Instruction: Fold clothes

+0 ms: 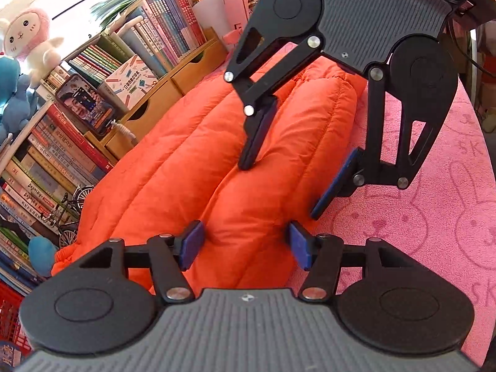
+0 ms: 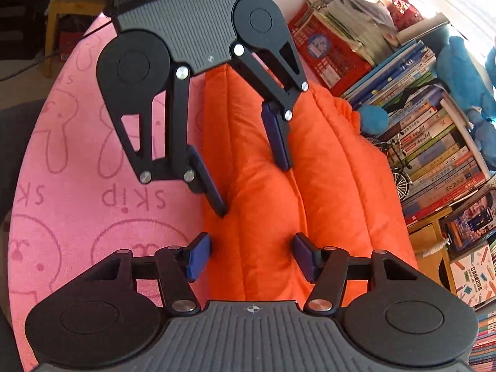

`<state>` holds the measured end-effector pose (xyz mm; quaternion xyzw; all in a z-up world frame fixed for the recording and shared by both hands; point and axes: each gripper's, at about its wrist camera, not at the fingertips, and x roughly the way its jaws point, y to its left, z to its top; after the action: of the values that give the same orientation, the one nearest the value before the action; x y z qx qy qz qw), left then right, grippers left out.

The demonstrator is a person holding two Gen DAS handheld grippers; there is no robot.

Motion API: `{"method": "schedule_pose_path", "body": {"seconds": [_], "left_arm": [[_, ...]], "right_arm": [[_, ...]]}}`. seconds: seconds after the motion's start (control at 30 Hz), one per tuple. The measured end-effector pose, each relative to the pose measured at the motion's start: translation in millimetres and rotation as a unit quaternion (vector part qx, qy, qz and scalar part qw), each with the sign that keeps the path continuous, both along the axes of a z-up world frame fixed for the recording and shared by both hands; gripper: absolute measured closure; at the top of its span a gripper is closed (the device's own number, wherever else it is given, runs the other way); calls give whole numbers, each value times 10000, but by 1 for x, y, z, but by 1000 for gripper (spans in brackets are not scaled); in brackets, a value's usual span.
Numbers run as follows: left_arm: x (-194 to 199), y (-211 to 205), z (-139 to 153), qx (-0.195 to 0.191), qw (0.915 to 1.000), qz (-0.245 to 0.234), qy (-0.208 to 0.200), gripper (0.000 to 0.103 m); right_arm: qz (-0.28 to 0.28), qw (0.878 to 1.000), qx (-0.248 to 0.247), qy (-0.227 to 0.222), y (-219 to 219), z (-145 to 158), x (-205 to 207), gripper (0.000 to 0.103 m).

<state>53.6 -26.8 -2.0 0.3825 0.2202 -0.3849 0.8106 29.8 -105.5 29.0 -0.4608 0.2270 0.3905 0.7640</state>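
An orange puffy quilted garment lies folded lengthwise on a pink towel; it also shows in the right wrist view. My left gripper is open, its jaws on either side of a padded ridge at one end. My right gripper is open, straddling the ridge at the opposite end. Each gripper faces the other: the right gripper shows in the left wrist view and the left gripper in the right wrist view, both open with fingers down on the garment.
Stacked books, a wooden organiser, a phone, a miniature bicycle and plush toys line the garment's far side. A red crate holds papers. The pink towel covers the near side.
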Motion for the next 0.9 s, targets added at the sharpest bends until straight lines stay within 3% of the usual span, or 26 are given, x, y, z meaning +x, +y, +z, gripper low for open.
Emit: {"method": "schedule_pose_path", "body": {"seconds": [0.27, 0.6, 0.77, 0.9], "left_arm": [[27, 12, -11, 62, 9969, 313, 721, 42], [38, 68, -5, -249, 9875, 990, 1200, 28], [42, 107, 8, -327, 9795, 1558, 1237, 23], [45, 137, 9, -431, 9659, 2204, 1285, 15]], "right_arm": [[-166, 9984, 8, 540, -6, -26, 20, 47], [-1308, 9867, -201, 940, -97, -17, 25, 50], [-1860, 9779, -47, 956, -141, -14, 12, 50], [-2049, 9745, 52, 914, -156, -10, 6, 50]]}}
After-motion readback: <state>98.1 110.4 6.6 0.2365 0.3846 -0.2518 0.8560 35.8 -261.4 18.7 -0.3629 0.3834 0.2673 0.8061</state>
